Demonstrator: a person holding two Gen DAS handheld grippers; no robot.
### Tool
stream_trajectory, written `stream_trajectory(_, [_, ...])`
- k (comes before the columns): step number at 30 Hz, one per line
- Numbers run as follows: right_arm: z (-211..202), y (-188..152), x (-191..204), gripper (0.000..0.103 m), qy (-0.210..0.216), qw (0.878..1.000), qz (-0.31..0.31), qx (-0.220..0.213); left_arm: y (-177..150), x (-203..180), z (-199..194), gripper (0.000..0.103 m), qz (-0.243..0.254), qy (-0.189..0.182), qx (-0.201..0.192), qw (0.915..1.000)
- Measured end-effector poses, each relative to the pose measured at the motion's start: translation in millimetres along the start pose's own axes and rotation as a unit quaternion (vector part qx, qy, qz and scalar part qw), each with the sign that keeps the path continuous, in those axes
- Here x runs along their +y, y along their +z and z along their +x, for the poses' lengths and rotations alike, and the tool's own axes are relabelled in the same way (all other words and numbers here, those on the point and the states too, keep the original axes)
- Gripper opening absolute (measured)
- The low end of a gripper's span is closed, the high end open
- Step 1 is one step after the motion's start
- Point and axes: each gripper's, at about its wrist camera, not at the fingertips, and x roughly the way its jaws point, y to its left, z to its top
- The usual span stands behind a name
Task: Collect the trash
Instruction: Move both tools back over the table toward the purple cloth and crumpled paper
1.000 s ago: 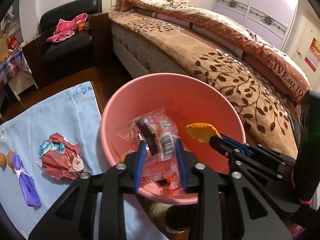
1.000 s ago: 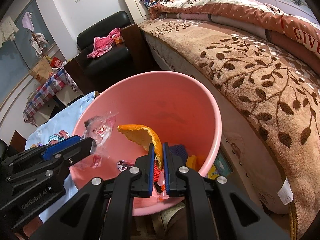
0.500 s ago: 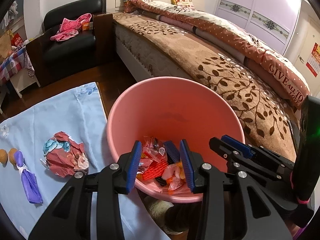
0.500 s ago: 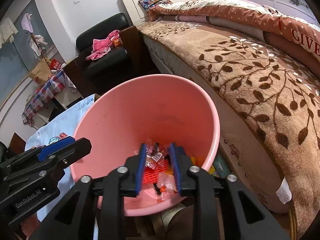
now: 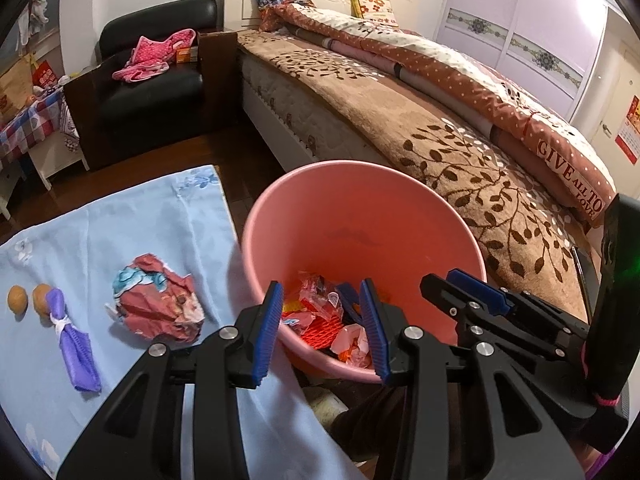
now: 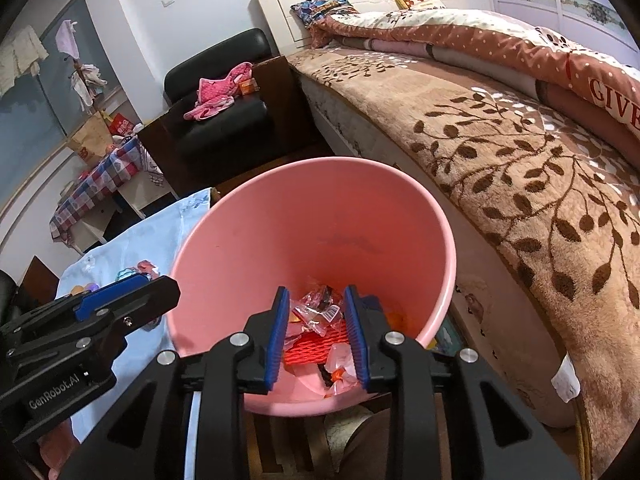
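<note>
Trash sits in the bottom of the pink bucket [image 5: 360,216]: clear plastic wrappers [image 6: 316,308], a piece of red mesh [image 6: 316,346] and other small scraps, all lying loose well below the rim. Both tongs hang over the near edge of the bucket with nothing between their blue pads. The left tongs [image 5: 320,324] stand wide apart, straddling the rim where the bucket meets the pale blue cloth [image 5: 132,232] on the table; the right tongs [image 6: 318,334] are parted more narrowly, their jaws having just been opening, and the scraps seen between them lie down in the bucket (not gripped). On the cloth to the left of the bucket rest a crumpled red and blue wrapper [image 5: 158,306], a purple cloth pouch [image 5: 74,346] tied with a white band, and two small round brown fruits [image 5: 28,298] just beside the pouch's top. Behind the bucket runs a bed [image 5: 460,152] under a brown leaf-patterned blanket, and a black armchair [image 5: 156,80] with pink clothing on its seat stands by the headboard.
</note>
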Motion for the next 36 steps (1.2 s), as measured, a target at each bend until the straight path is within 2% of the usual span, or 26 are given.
stream_trajectory(11, [-9,-3,25,0.028,0.012,1.000,-0.028,-0.001,-7,23,-17,0.040,-0.026,0.016,-0.005,0.9995])
stream_trajectory(26, [-12,-14,62,0.028,0.042,0.997,-0.063,0.002,-26,75,-31,0.040,-0.077,0.056,0.000,0.9955])
stream_trajectory(32, [-12,-23,80,0.031,0.057,0.995,-0.086,0.004,-44,98,-41,0.040,-0.072,0.082,-0.013,0.9939])
stream_trajectory(36, [-10,-26,90,0.032,0.067,0.993,-0.094,0.007,-58,126,-50,0.040,-0.099,0.086,-0.011,0.9913])
